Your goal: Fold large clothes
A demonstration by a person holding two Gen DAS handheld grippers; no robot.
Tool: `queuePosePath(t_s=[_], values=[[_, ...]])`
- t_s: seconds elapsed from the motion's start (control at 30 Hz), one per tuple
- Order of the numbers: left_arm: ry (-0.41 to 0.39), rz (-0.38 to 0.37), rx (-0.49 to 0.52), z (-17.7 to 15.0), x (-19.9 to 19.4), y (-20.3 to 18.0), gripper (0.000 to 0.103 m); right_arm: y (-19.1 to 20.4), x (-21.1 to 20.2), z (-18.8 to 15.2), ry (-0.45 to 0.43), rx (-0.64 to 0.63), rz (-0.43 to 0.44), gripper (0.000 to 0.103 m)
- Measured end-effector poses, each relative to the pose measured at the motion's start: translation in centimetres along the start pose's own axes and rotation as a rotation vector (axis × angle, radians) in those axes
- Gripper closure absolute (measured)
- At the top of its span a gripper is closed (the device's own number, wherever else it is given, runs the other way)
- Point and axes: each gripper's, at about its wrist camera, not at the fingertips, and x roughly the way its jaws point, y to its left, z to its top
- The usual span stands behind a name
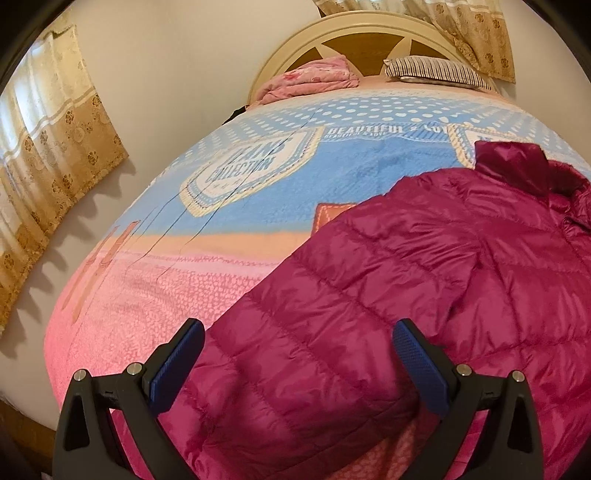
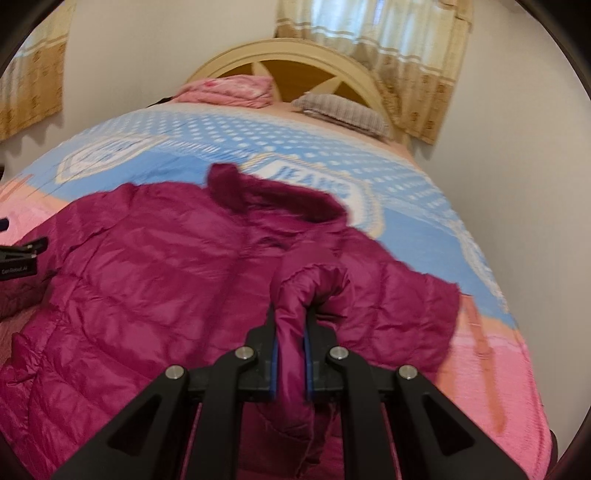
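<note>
Magenta puffer jacket [image 1: 388,280] lies spread on the bed [image 1: 258,177], folding barely begun: right gripper [image 2: 290,354] pinches its sleeve [image 2: 310,284]; left gripper [image 1: 299,354] hovers agape, empty.

one magenta puffer jacket [image 1: 388,295], two grippers, left [image 1: 298,345] and right [image 2: 290,328], one bed blanket [image 1: 258,184], one striped pillow [image 1: 436,68], one folded pink quilt [image 1: 310,79], two curtains [image 1: 48,147] [image 1: 476,33]

Bed [image 1: 258,206] with magenta puffer jacket [image 1: 369,295], pink bundle [image 1: 310,79], striped pillow [image 1: 436,70].
</note>
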Motion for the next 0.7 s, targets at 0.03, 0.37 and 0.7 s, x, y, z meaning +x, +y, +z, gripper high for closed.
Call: queuePosePath(t_s=[0.03, 0.37, 0.7], values=[[0.000, 0.006, 0.002, -0.1, 0.1, 0.1, 0.001, 0.8, 0.5, -0.1, 0.004, -0.008, 0.012, 0.091], [-0.007, 0.068, -0.016, 0.0, -0.8, 1.0, 0.001, 4.6, 3.1, -1.5, 0.034, -0.020, 0.103, 0.030], [-0.082, 0.125, -0.104, 1.7, -5.9, 1.9, 0.001, 3.9, -5.8, -0.9, -0.091, 0.027, 0.299, 0.038]])
